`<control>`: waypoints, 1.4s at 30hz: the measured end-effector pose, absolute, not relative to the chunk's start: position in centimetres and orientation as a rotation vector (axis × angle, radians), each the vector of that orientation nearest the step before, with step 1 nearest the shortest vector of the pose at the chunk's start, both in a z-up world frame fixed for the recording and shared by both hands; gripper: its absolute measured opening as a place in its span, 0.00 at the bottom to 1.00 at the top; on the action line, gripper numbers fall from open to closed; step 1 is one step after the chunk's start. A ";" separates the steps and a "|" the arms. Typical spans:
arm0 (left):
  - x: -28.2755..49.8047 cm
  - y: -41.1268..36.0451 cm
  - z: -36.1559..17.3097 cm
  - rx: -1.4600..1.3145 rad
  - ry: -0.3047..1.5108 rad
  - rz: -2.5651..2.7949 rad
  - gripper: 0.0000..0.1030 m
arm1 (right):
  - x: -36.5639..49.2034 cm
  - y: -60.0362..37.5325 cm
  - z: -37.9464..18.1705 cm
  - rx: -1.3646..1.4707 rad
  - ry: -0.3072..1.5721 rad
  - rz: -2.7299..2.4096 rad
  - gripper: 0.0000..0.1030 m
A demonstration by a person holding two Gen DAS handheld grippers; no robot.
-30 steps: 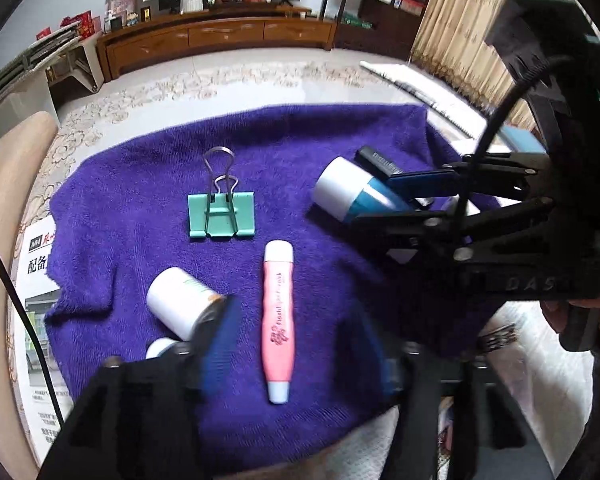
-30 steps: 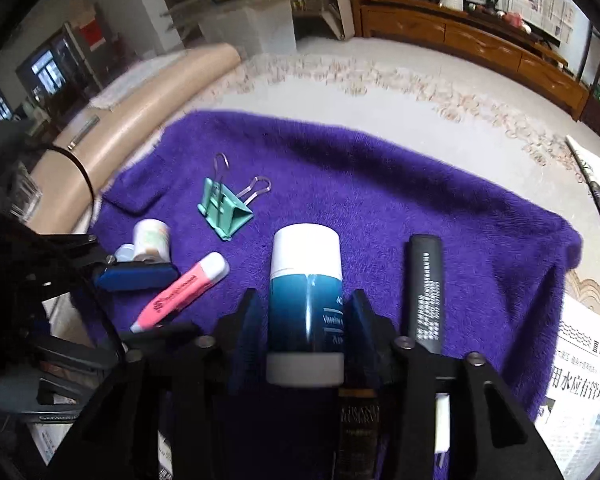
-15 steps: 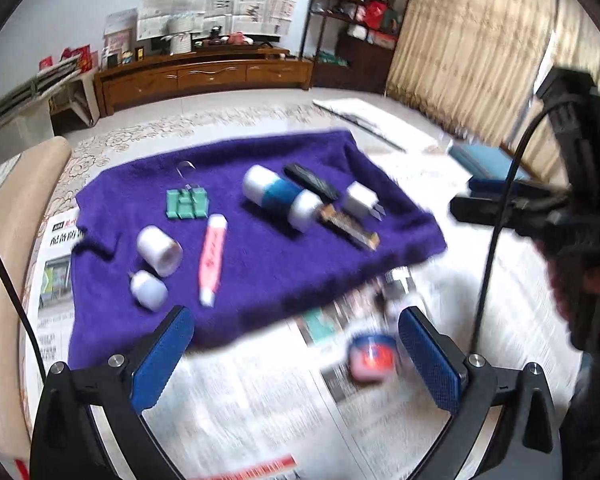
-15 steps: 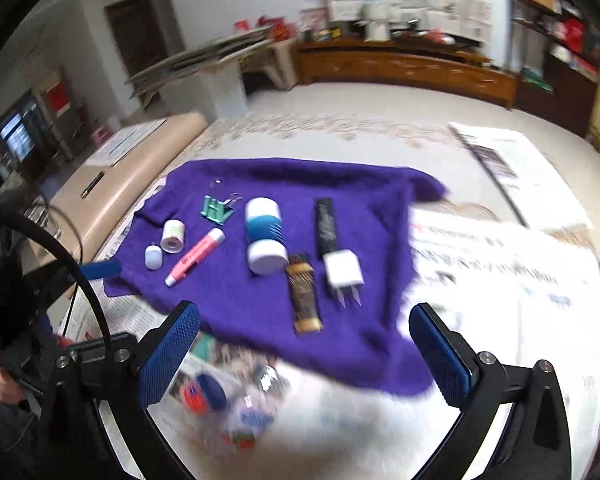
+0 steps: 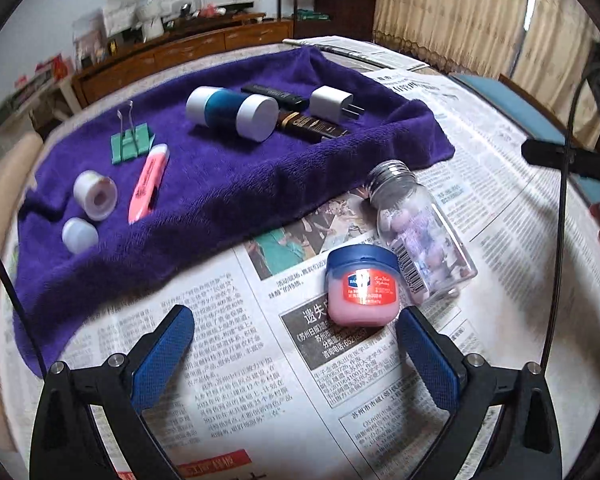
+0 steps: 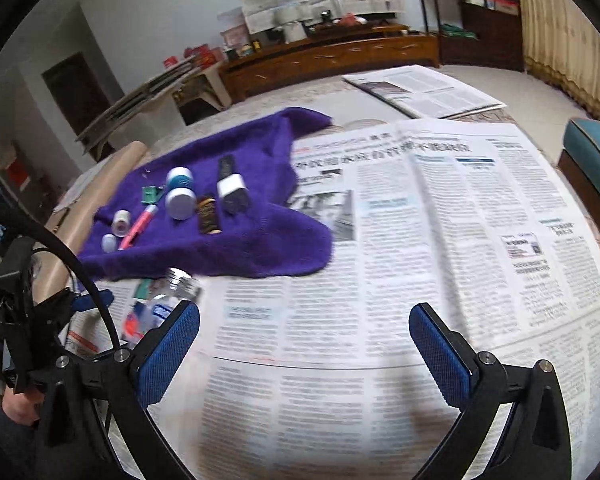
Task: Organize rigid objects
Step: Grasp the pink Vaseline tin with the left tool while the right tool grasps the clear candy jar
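Left gripper hangs at the bottom of its frame, fingers spread wide and holding nothing, with the small pink jar under its blue lid sitting on the newspaper just past the right finger, touching the clear bottle lying on its side right of centre. Right gripper is also splayed fully open and empty, over bare newsprint in the lower half of its view. On the purple towel, upper left, lie the green binder clip, pink highlighter, blue-and-white tube and white charger.
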State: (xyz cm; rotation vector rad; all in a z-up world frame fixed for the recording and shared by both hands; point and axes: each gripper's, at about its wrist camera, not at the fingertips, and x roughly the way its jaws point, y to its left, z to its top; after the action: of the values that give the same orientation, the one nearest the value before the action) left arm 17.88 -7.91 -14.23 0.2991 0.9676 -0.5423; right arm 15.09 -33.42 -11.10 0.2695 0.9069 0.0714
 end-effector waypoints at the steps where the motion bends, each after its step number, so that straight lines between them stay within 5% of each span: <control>1: 17.9 -7.9 -14.2 0.299 0.964 -0.552 0.99 | 15.0 -33.6 -11.1 0.267 0.905 0.056 1.00; 6: 17.6 -8.9 -14.3 0.317 0.929 -0.595 0.91 | 14.5 -33.8 -11.3 0.239 0.905 0.028 1.00; 12: 16.6 -9.3 -13.6 0.311 0.889 -0.615 0.57 | 14.2 -33.6 -11.6 0.214 0.919 0.027 1.00; 14: 16.2 -9.3 -13.4 0.303 0.884 -0.615 0.38 | 14.1 -33.4 -11.5 0.209 0.918 0.032 1.00; 16: 16.1 -9.7 -13.4 0.307 0.877 -0.618 0.34 | 14.0 -33.2 -11.4 0.203 0.918 0.037 1.00; 34: 16.2 -4.2 -12.1 0.228 0.889 -0.499 0.34 | 15.4 -22.7 -11.5 0.077 0.927 0.167 0.99; 42: 15.8 -1.0 -11.4 0.177 0.890 -0.491 0.34 | 17.2 -19.5 -14.0 -0.014 0.983 0.123 0.86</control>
State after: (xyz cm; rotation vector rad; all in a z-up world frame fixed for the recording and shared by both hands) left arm 15.75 -0.99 -11.44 0.1773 0.8899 -0.4914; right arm 17.18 -19.54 -13.96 -0.0136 0.9831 0.1229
